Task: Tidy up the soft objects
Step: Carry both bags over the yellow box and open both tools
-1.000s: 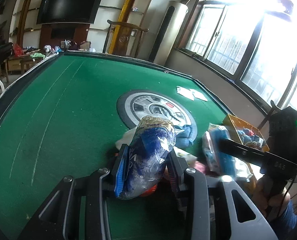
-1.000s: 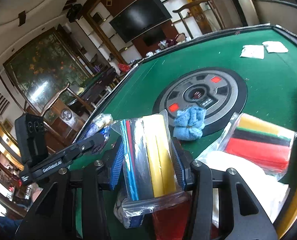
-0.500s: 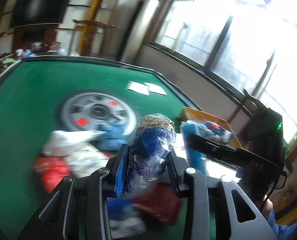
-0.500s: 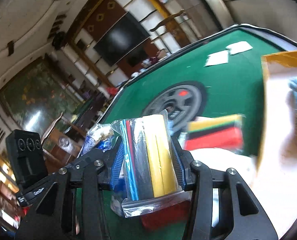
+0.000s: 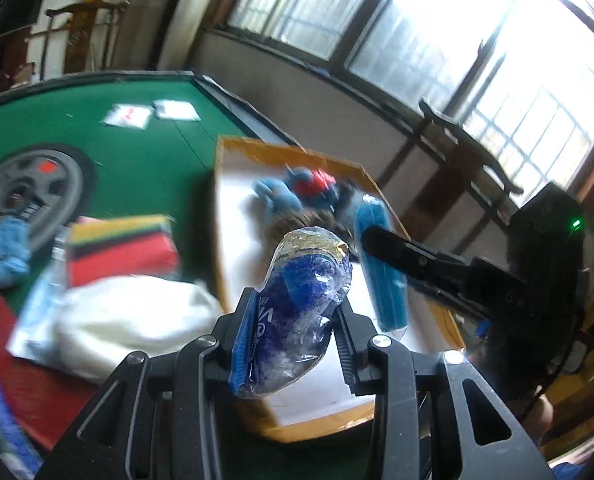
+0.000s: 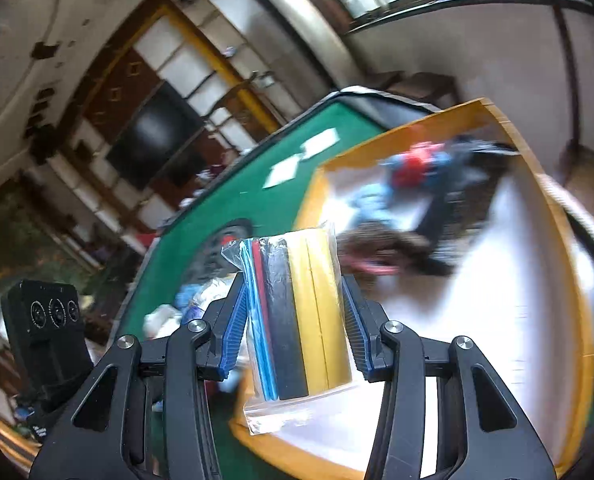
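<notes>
My left gripper (image 5: 293, 316) is shut on a clear bag of blue fluffy stuff (image 5: 301, 304), held over the near left corner of a yellow-rimmed box (image 5: 221, 216) with a white floor. My right gripper (image 6: 293, 320) is shut on a clear bag of folded coloured cloths (image 6: 301, 316), yellow, black, red and blue, held above the same box (image 6: 577, 300). In the left wrist view the right gripper (image 5: 381, 240) and its blue-edged pack (image 5: 385, 272) hang over the box. Blue, red and brown soft items (image 5: 305, 192) lie at the box's far end.
On the green felt table (image 5: 149, 152) left of the box lie a striped red-yellow cloth pack (image 5: 121, 248), a white soft bundle (image 5: 129, 316), a light blue cloth (image 5: 5, 248), a red item and two white cards (image 5: 153, 114). A round grey centre panel (image 5: 25, 196) sits mid-table.
Both grippers have swung right from over the table's pile to above the yellow box, each still holding its bag. The views are motion-blurred.
</notes>
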`<state>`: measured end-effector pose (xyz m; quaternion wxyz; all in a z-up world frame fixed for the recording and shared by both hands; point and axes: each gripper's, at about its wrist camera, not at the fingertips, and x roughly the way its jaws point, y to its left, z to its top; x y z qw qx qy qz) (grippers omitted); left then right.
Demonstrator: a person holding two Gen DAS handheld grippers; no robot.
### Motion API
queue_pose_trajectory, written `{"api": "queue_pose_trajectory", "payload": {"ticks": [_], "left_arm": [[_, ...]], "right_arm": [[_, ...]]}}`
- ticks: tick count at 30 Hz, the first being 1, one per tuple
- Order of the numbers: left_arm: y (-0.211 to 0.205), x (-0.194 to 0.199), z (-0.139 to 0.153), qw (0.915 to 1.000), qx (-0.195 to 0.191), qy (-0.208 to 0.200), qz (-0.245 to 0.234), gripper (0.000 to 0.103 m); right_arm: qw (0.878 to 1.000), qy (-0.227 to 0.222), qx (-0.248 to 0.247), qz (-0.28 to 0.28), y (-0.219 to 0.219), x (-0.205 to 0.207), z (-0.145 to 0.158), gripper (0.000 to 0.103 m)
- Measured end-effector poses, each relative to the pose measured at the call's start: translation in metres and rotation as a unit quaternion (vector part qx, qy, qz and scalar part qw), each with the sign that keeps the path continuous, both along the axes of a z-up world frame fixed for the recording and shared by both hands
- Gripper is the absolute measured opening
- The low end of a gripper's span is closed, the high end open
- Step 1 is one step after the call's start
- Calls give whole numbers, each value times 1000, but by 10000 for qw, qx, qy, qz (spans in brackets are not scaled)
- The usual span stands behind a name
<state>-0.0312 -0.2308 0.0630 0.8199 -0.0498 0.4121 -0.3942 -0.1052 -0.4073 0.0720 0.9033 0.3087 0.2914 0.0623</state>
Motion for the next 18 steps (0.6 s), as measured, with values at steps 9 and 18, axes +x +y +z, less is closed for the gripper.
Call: {"api": "queue_pose_trajectory", "payload": {"ticks": [9, 18], "left_arm": [[-33, -4, -21, 9991, 348, 148, -165, 37], [-46, -7, -28, 9982, 568, -51, -193, 38]], "right_arm": [[9909, 747, -817, -762, -32, -21, -12, 45], [9856, 1196, -856, -830, -40, -19, -26, 46]]}}
